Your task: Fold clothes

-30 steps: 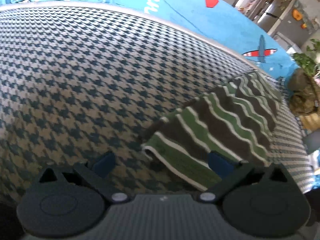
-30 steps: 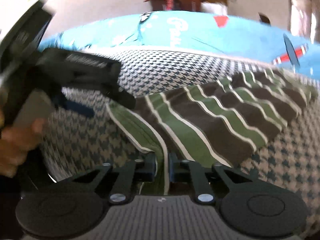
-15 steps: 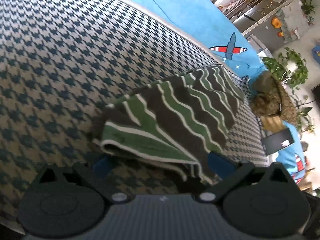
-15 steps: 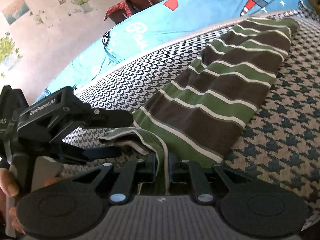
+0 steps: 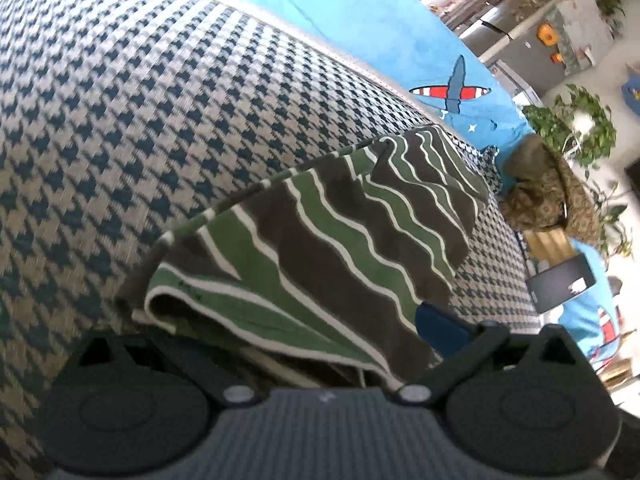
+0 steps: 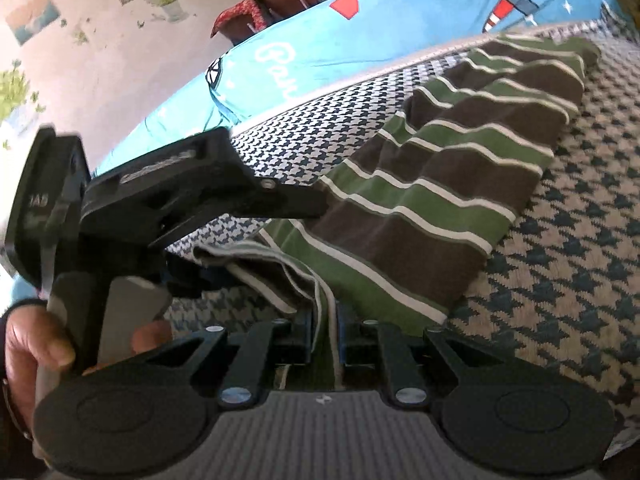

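A: Start nearest. What does your right gripper (image 6: 324, 332) have?

B: At the bottom centre of the right view its jaws are clamped on the hem of the shirt (image 6: 432, 200), probably to pin that edge for the fold.

A: And your left gripper (image 5: 316, 320)?

B: Jaws wide apart, straddling the near folded corner at the lower middle of the left view; 1 blue pad (image 5: 440, 324) shows beside the cloth and the other is hidden. You look ready to pinch that corner.

A: Where's the shirt?

B: Lying on the houndstooth cover (image 5: 140, 100), reaching toward the upper right. Beyond it, along the top, is the blue sheet (image 6: 400, 28).
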`<state>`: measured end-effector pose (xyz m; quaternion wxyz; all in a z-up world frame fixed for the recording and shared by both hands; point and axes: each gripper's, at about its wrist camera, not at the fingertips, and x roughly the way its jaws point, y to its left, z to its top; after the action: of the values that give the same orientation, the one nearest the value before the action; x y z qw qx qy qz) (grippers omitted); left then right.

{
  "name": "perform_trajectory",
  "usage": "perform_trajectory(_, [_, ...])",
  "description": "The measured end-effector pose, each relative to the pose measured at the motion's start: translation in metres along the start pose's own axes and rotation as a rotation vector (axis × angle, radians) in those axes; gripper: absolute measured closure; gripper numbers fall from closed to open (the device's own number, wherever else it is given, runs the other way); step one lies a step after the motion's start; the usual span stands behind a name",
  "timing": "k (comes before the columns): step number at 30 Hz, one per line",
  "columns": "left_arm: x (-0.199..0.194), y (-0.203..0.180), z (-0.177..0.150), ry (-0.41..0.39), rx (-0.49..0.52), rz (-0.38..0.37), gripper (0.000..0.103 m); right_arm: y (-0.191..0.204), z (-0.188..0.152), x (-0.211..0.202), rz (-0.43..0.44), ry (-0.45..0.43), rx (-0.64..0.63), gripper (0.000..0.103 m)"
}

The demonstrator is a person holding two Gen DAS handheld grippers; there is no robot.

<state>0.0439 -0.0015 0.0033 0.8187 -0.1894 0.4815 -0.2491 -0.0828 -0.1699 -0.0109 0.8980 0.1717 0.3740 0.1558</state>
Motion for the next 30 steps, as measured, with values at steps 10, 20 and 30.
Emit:
perform_trajectory(10, [-0.003, -0.003, -0.001, -0.034, 0.058, 0.099, 0.052, 0.022, -0.007, 0.0, -0.023, -0.003, -0.189, 0.072])
perform_trajectory(20, [-0.009, 0.002, -0.003, -0.033, 0.042, 0.093, 0.053, 0.044, -0.018, 0.005, -0.027, -0.029, -0.365, 0.051])
perform_trajectory(30, [-0.008, 0.01, -0.002, -0.033, -0.005, 0.065, 0.041, 0.058, -0.025, 0.031, -0.175, -0.075, -0.539, 0.084])
